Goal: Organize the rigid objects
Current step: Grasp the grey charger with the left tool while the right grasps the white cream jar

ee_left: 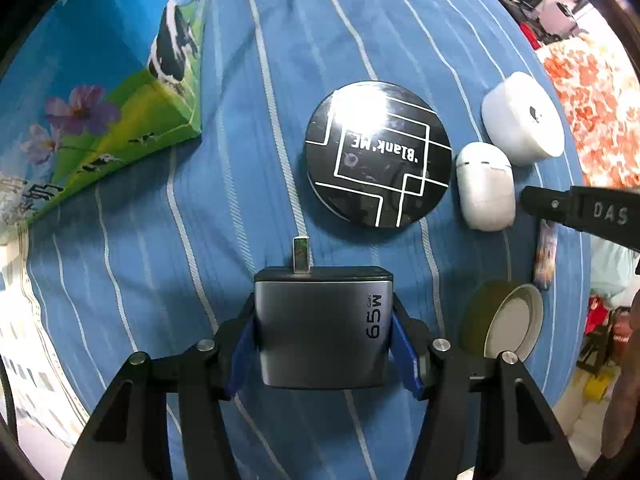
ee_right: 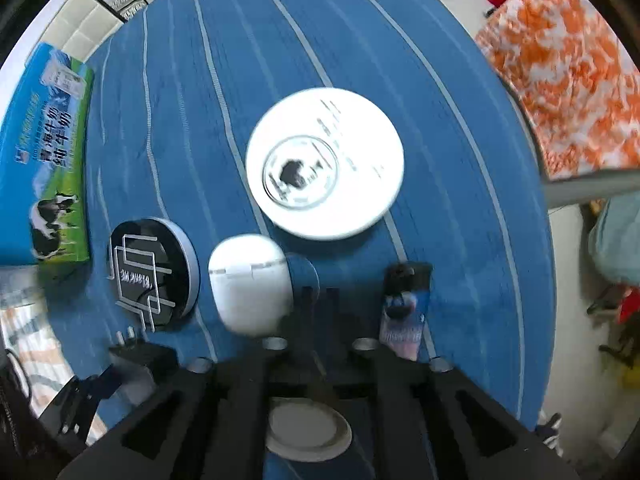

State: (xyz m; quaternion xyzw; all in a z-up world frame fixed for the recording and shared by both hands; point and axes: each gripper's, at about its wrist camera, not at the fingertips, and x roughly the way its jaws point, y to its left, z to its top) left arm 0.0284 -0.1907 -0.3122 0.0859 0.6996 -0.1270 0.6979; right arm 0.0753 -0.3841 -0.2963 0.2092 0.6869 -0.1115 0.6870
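surface: blue bedsheet with thin white stripes | far right: orange-and-white floral cloth | far left: pale tufted headboard | right edge: light floor, blurred clutter

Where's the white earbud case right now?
In the left wrist view the white earbud case lies on the blue striped sheet, right of centre, between the black round Blank.ME compact and the right gripper, just below the white round charger.
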